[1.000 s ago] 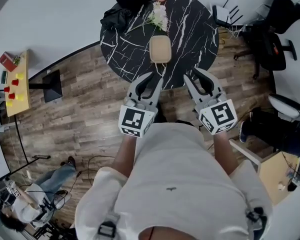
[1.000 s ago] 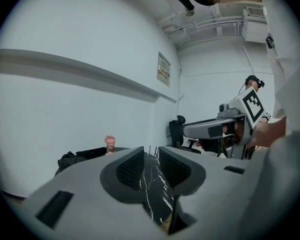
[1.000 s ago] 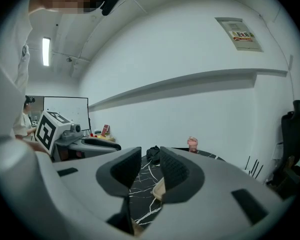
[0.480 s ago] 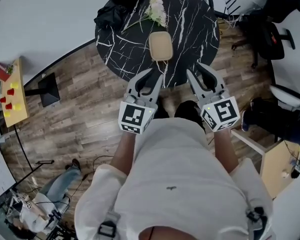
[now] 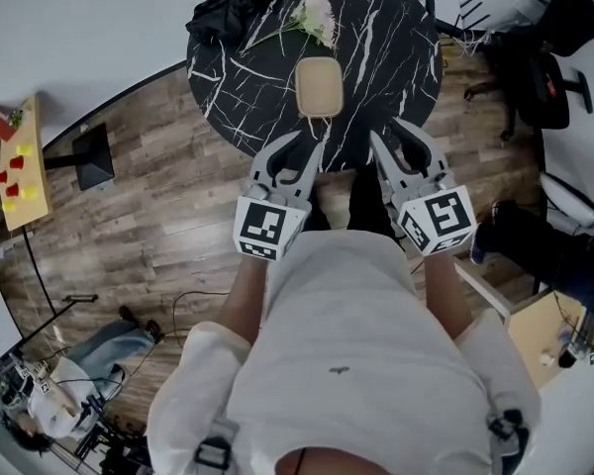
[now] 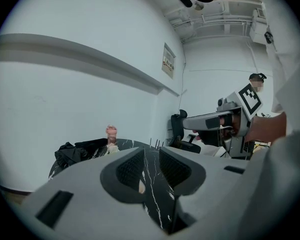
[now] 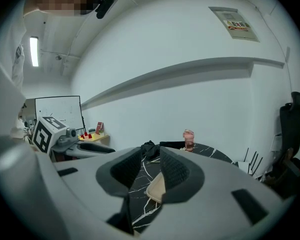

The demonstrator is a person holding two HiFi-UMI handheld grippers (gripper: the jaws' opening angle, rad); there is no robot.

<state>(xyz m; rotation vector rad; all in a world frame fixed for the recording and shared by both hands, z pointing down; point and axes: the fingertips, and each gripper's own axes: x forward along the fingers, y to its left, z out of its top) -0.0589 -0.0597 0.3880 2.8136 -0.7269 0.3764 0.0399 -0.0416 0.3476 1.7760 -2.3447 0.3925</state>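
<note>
The table [image 5: 386, 57] stands at my 12 o'clock, with my left gripper [image 5: 295, 153] and right gripper [image 5: 391, 139] side by side at its 6 o'clock edge. On it, the tray [image 5: 319, 86] lies just 6 o'clock of centre, the flowers [image 5: 317, 13] behind it at 12, and a cloth bundle [image 5: 223, 16] at the 10 o'clock rim. An office chair [image 5: 549, 77] stands at my 1 o'clock, a side table [image 5: 32, 211] at my 10.

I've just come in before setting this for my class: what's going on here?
A person stands by a round black marble table, holding the left gripper and right gripper at its near edge, jaws slightly apart and empty. A beige tray lies just ahead, untouched; white flowers, a dark garment and a pink cup sit at the far side.
</note>
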